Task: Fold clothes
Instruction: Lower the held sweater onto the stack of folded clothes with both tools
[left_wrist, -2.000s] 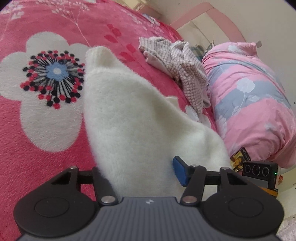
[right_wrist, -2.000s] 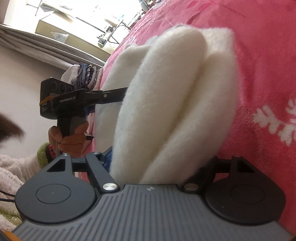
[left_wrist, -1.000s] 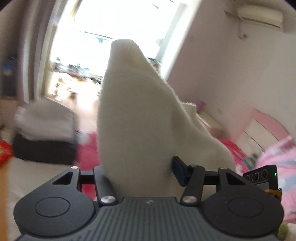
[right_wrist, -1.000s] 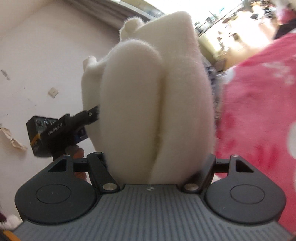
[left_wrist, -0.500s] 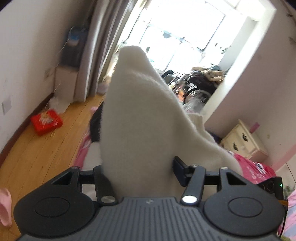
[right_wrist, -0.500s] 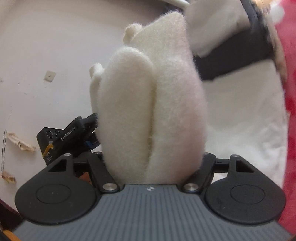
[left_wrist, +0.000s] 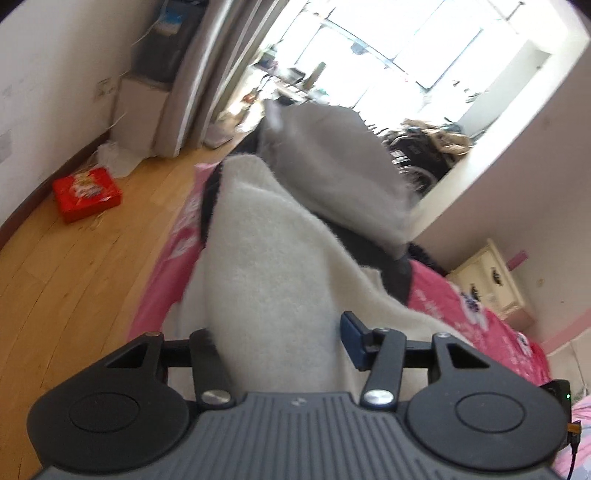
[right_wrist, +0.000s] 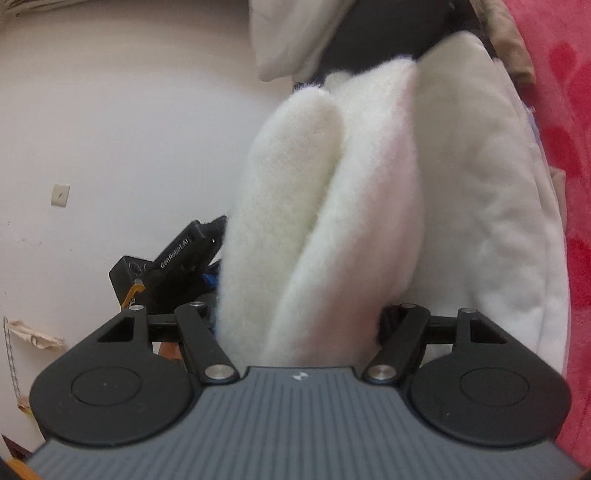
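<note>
Since 0.5 s ago both views have swung lower: the folded white fleece garment (left_wrist: 273, 280) now sits against a stack of clothes (left_wrist: 332, 162) at the edge of the pink bedspread (left_wrist: 162, 273), w/ grey & dark pieces above it. Left gripper (left_wrist: 280, 343) is clamped on the garment's fold; blue pad visible on its right finger (left_wrist: 352, 341). Right gripper (right_wrist: 299, 325) is clamped on the thick doubled roll of the same garment (right_wrist: 332, 206). From the right wrist view the left gripper (right_wrist: 177, 258) shows beside the roll. Red box (left_wrist: 86, 194) lies on wood floor (left_wrist: 74, 280).
</note>
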